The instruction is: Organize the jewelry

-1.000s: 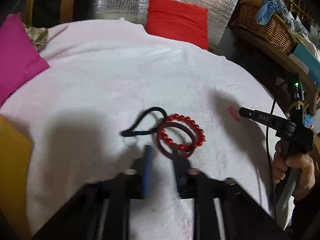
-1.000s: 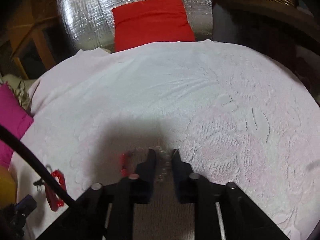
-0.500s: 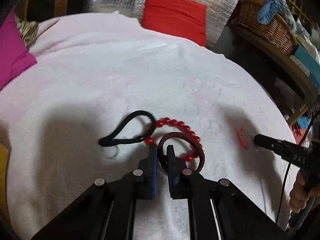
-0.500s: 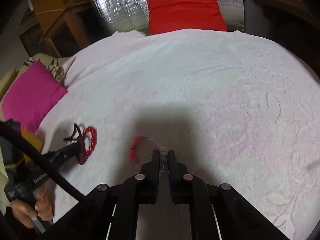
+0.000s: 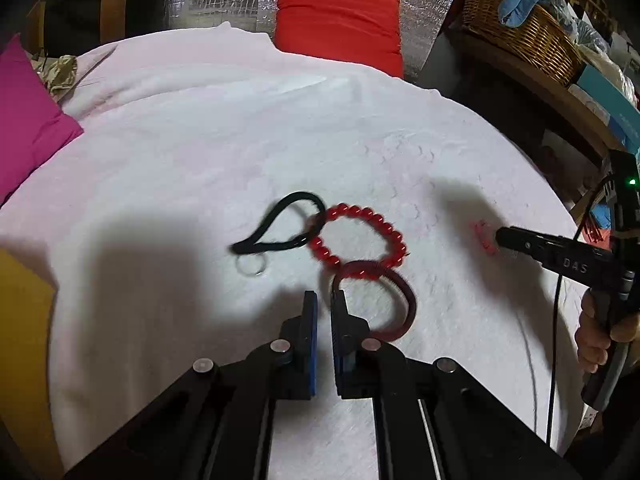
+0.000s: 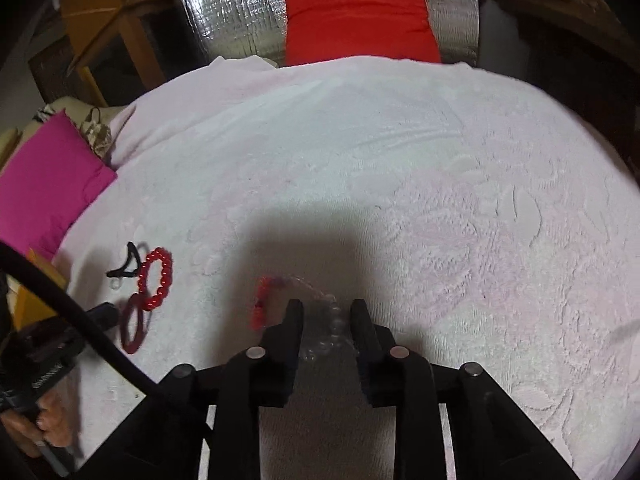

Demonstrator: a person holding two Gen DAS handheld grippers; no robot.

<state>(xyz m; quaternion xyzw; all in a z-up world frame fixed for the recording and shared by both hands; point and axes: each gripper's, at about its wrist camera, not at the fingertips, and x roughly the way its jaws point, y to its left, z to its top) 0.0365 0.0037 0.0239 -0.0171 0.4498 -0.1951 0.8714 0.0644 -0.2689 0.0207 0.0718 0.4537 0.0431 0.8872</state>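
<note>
On the white cloth lie a red bead bracelet, a dark red bangle and a black cord loop with a metal ring. My left gripper stands just left of the bangle with a narrow gap between the fingers; the bangle rests on the cloth by the right fingertip. My right gripper is open over a clear bead bracelet with a red tassel. The red bracelet and bangle also show in the right wrist view.
A pink cushion lies at the left edge and a red cushion at the back against silver foil. A wicker basket sits on a shelf at the right. A yellow object is at the near left.
My left gripper drew back and the bangle now lies beside it, apart from the red bracelet. My right gripper opened, and the clear bracelet lies between its fingers.
</note>
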